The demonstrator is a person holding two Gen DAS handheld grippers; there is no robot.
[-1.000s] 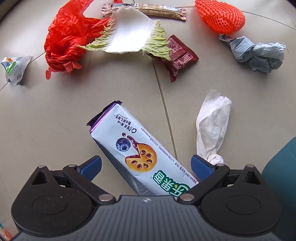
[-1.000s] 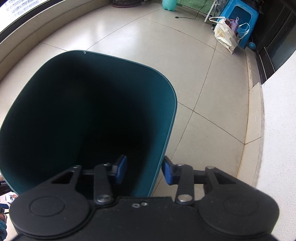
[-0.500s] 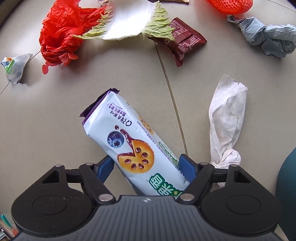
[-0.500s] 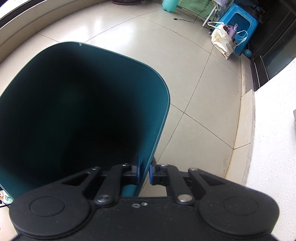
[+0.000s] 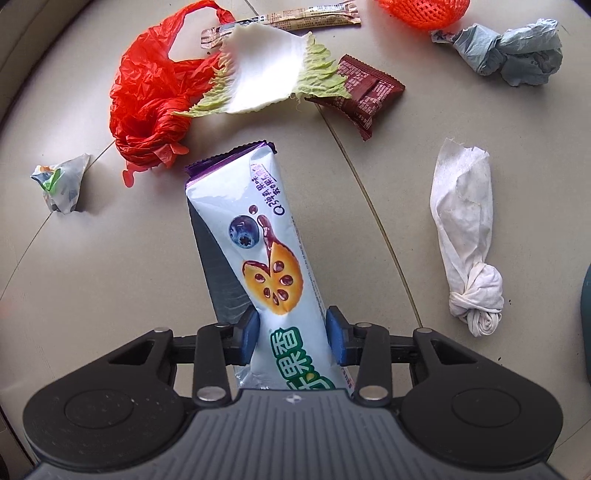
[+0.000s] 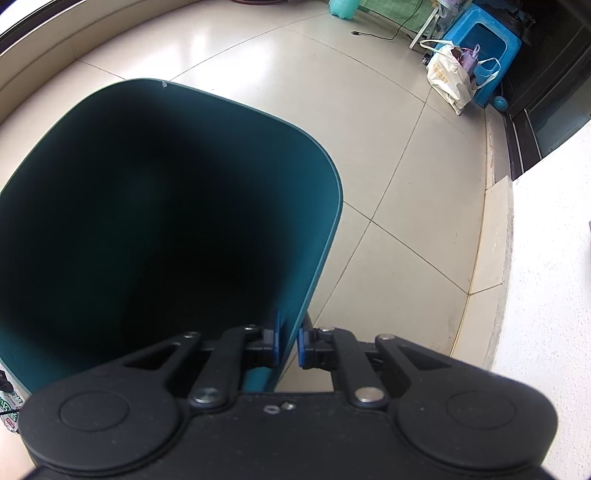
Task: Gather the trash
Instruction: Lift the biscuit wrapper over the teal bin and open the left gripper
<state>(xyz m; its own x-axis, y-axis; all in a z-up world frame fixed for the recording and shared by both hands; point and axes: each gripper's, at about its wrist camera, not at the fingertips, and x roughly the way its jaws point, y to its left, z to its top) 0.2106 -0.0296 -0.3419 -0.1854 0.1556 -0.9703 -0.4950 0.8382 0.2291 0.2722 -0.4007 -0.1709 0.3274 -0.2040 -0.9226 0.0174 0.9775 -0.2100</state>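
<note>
In the left wrist view my left gripper (image 5: 291,336) is shut on a white snack wrapper (image 5: 258,243) printed with a blueberry and a biscuit. The wrapper's far end points away over the tiled floor, lifted off it. In the right wrist view my right gripper (image 6: 288,341) is shut on the near wall of a dark teal trash bin (image 6: 317,236). The bin's dark inside fills the left of that view. Its edge (image 5: 585,317) shows at the right of the left wrist view.
Loose trash lies on the floor ahead: a red plastic bag (image 5: 147,88), a cabbage leaf (image 5: 266,74), a brown wrapper (image 5: 369,92), a long beige wrapper (image 5: 295,20), orange foam net (image 5: 421,11), grey crumpled paper (image 5: 509,55), a twisted white tissue (image 5: 465,236), a small crumpled wrapper (image 5: 61,184). A blue stool (image 6: 480,48) and bag (image 6: 447,77) stand far right.
My left gripper has closed on the snack wrapper and lifted it, so it now points straight ahead. My right gripper has closed on the bin wall.
</note>
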